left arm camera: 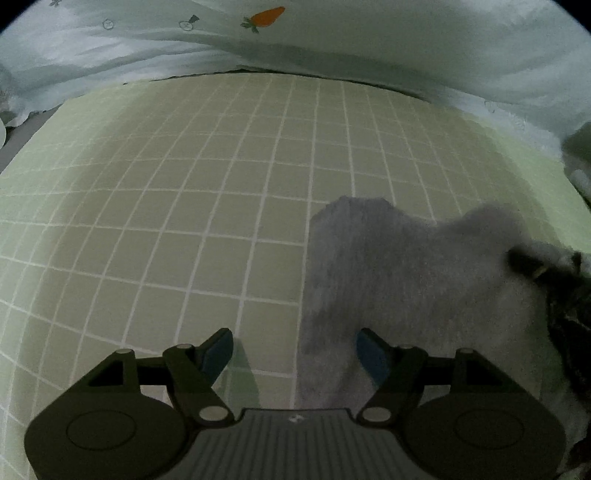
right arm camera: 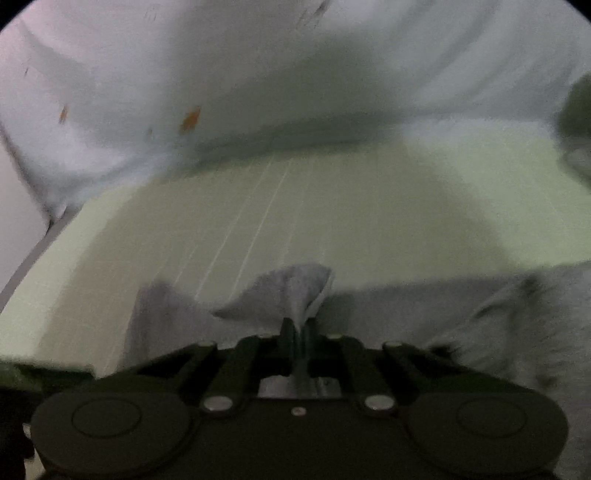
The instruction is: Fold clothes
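Biggest thing in view is the pale green sheet [left arm camera: 184, 206] with a white grid on it, spread flat over what looks like a bed. Behind it there's a bunched-up white quilt [left arm camera: 332, 40] with little carrot prints [left arm camera: 264, 17] running along the far edge.

The grey garment [left arm camera: 406, 277] lies on the green sheet, off to the right side in the left wrist view, soft and fuzzy-looking, with one edge running right under that camera. A dark piece [left arm camera: 528, 264] sits at its right side, too blurry to tell what it is.

Left tool [left arm camera: 294, 349] hovers over the garment's left edge, spread wide apart and holding nothing; its blue pads [left arm camera: 371, 354] are well separated, one over the sheet, one over the grey cloth.

Right tool [right arm camera: 297, 332] is clenched tight on a pinched-up fold of the grey garment [right arm camera: 291, 286], which sticks up in a peak just past the tips. The right wrist view is pretty smeared.
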